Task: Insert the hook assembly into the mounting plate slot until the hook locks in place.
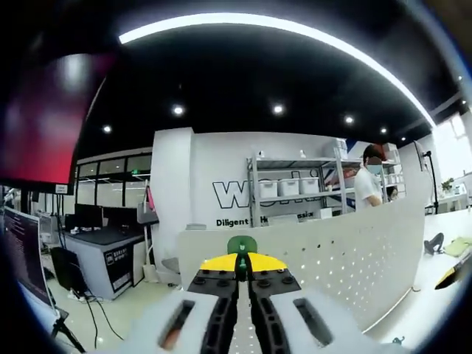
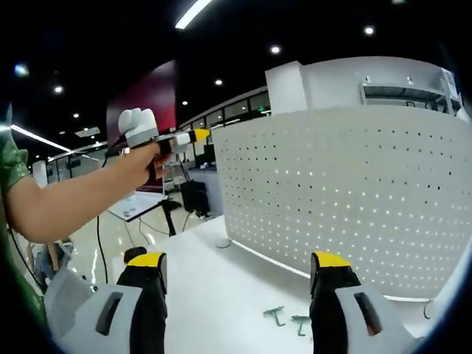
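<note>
Left gripper view: the left claw (image 1: pixel 242 274) was raised above the top edge of the white pegboard panel (image 1: pixel 354 251), its yellow-tipped jaws drawn together on a small green piece (image 1: pixel 241 245) that stood up between the tips. Whether this piece was the hook assembly could not be told. Beyond it lay an office with a shelving rack (image 1: pixel 295 184) and a person (image 1: pixel 366 181) standing behind the panel.

Right gripper view: the right claw (image 2: pixel 240 276) was low over the white table (image 2: pixel 214 295), jaws spread wide and holding nothing. Two small green hook pieces (image 2: pixel 284 318) lay on the table between the jaws, nearer the right-hand one, touching neither. The pegboard panel (image 2: pixel 346 192) stood upright just behind them. The person's forearm (image 2: pixel 74 199) reached in from the left, lifting the left claw (image 2: pixel 193 136) high beside the panel's upper left corner.
</note>
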`<state>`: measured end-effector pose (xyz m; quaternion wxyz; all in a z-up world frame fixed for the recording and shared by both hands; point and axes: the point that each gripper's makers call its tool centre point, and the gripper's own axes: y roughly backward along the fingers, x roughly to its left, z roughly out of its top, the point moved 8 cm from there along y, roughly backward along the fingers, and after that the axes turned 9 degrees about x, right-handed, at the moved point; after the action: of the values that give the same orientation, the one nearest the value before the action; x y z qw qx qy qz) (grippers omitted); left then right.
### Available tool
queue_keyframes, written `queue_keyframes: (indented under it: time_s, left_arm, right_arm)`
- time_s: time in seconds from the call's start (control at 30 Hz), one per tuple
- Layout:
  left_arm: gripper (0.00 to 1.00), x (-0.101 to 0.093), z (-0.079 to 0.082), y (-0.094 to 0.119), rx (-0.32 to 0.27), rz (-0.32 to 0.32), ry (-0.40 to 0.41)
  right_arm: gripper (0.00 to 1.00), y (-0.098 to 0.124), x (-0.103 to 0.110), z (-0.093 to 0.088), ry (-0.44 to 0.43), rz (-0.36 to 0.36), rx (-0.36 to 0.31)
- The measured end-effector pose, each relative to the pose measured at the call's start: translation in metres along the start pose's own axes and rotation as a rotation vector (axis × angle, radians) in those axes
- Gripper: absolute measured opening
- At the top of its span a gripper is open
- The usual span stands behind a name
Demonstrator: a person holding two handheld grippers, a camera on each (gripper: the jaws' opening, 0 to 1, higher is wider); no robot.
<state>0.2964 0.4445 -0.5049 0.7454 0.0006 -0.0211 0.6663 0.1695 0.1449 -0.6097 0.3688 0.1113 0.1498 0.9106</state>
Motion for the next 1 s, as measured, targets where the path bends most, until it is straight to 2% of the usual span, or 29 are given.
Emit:
queue_keyframes:
  time_s: [0.33,0.4,0.67,1.0]
  left_arm:
    - [0.04,0.006,-0.007,-0.023,-0.028,0.033,0.035]
    - [0.04,0.005,-0.008,-0.027,-0.04,0.038,0.013]
    - [0.04,0.002,-0.012,-0.035,-0.103,0.055,-0.012]
    - [0.04,0.007,-0.019,-0.04,-0.117,0.083,-0.001]
  right_arm:
    - [0.8,-0.003,-0.006,-0.003,-0.008,-0.011,0.012]
    - [0.79,-0.003,-0.008,-0.003,-0.014,-0.016,0.014]
    - [0.78,-0.004,-0.011,-0.005,-0.021,-0.025,0.022]
    - [0.77,-0.007,-0.012,-0.007,-0.021,-0.026,0.033]
